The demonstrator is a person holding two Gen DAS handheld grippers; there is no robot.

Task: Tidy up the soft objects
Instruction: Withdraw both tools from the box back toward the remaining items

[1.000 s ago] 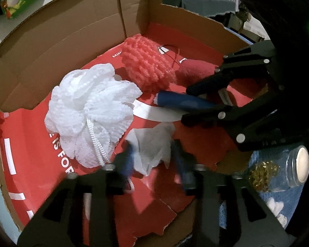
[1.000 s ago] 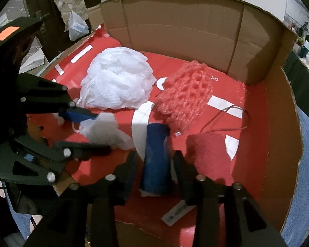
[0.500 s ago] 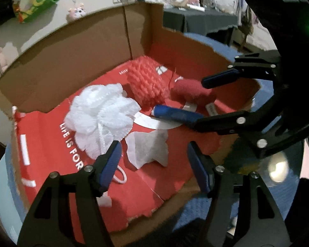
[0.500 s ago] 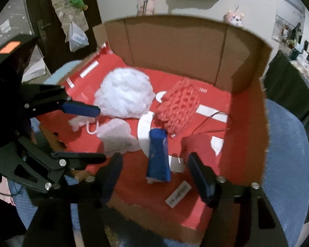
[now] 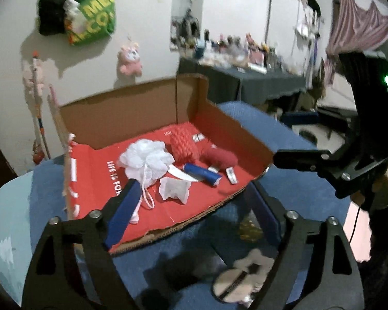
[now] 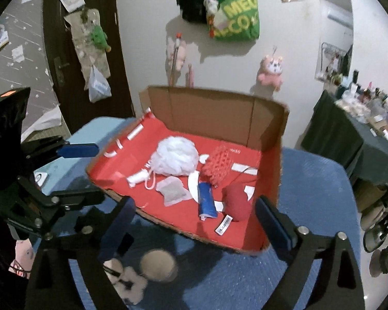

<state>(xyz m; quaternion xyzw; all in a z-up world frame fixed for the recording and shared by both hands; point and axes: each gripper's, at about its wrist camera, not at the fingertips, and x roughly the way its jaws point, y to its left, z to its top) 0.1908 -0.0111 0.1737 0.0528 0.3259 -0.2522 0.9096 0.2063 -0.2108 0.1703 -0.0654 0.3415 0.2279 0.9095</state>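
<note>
A shallow cardboard box (image 6: 214,108) with a red printed floor sits on a blue cloth (image 6: 310,180). Its near wall is folded flat; the back and right walls stand up.

Five soft things lie in it, one of each. From the left in the right wrist view: a white mesh pouf (image 6: 177,159) with a cord loop trailing toward the front; just in front of it a flat, pale, crumpled cloth (image 6: 172,190); a coral knit piece (image 6: 217,164), ribbed and bulky, touching the pouf's right side; a blue roll (image 6: 207,200) lying lengthwise below the coral piece; and a dark red pad (image 6: 236,201) beside the roll, near the right wall. A small white tag (image 6: 223,224) lies at the front edge.

The left gripper (image 5: 191,209) hangs over the box's near edge, its jaws just spread wide with nothing between them. The right gripper (image 6: 194,219) does the same, jaws just opened wide and empty.

Outside the box, on the cloth in front, sit a fuzzy pale thing and a round lid, both blurred.
</note>
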